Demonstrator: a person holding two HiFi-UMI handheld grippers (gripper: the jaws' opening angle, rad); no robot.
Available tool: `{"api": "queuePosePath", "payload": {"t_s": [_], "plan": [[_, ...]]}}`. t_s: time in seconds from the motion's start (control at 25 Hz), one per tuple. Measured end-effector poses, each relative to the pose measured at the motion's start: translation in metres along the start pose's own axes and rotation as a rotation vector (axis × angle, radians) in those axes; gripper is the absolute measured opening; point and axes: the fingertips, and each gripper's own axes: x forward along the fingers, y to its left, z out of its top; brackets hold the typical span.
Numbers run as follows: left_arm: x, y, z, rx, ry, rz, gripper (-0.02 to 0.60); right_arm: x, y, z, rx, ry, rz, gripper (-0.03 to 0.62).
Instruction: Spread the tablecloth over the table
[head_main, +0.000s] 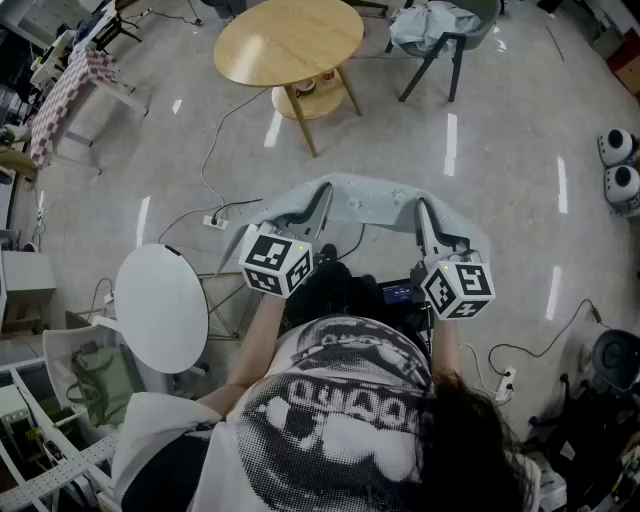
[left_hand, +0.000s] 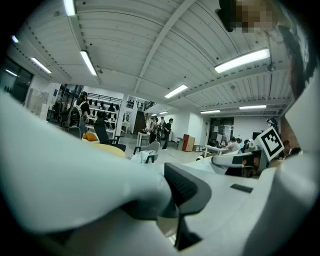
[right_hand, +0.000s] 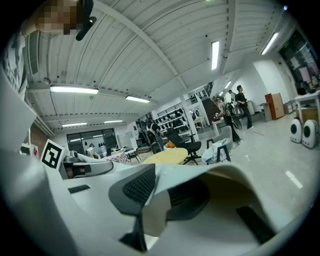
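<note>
Tablecloth (head_main: 360, 200) is hanging just ahead of the person, stretching between left gripper (head_main: 322, 195) at its 9 o'clock end and right gripper (head_main: 421, 208) at its 3 o'clock end. Round table (head_main: 290, 40) is standing well beyond at 12 o'clock, with chair (head_main: 445, 35) sitting at its 3 o'clock. Second round table (head_main: 162, 308) is standing at the person's 9 o'clock. Power strip (head_main: 213, 221) is lying on the floor (head_main: 500, 180) at 10 o'clock.

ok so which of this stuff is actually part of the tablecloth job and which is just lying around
Part of the job:
- tablecloth, clamped at its corners by the left gripper and right gripper
- round wooden table ahead, probably the one to cover

Just lying about:
- white round table
- chair
- power strip on the floor
</note>
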Motion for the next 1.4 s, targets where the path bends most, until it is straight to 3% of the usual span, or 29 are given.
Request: {"api": "queuePosePath", "payload": {"t_s": [0.92,1.4], "plan": [[0.038,-0.001,0.023,0.075,0.029,-0.01,0.046,0.02,-0.03,0.019,0.097,-0.042,0.022,0.058],[0.126,0.064,0.043,0.046,0.013,-0.072,0.046,0.113,-0.067,0.044,0.102,-0.038,-0.022,0.057]]}}
